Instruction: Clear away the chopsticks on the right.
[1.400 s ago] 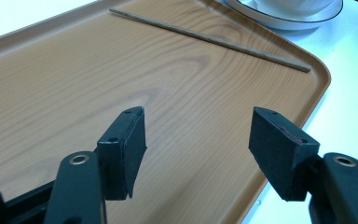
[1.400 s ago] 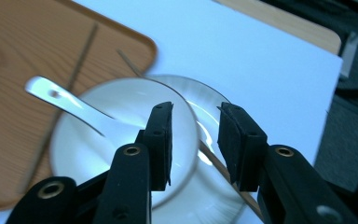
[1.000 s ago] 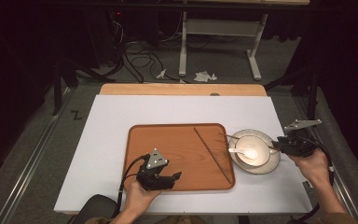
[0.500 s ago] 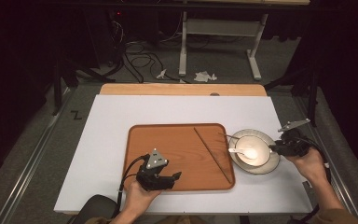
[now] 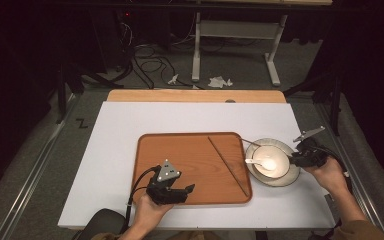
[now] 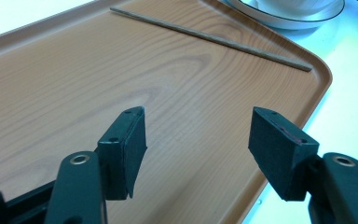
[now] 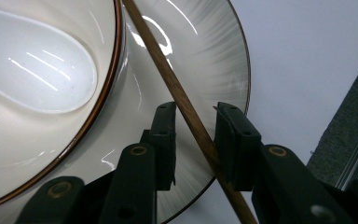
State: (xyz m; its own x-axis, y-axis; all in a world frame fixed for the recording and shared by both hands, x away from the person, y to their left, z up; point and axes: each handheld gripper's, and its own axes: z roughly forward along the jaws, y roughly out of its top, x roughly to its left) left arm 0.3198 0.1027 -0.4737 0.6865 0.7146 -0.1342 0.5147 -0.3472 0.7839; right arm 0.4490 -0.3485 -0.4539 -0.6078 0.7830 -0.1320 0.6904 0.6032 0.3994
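A wooden tray lies mid-table with one chopstick resting diagonally on its right part. To its right a grey plate carries a white bowl holding a white spoon. A second chopstick lies across the plate beside the bowl. My right gripper sits at the plate's right rim, open, with this chopstick running between its jaws. My left gripper hovers open and empty over the tray's front edge.
The white tabletop ends close behind my right hand, and a wooden strip borders its far side. Beyond it stand desk legs and cables on the floor.
My right gripper has edged left toward the plate, bringing its jaws around the chopstick there. The left gripper has stayed put.
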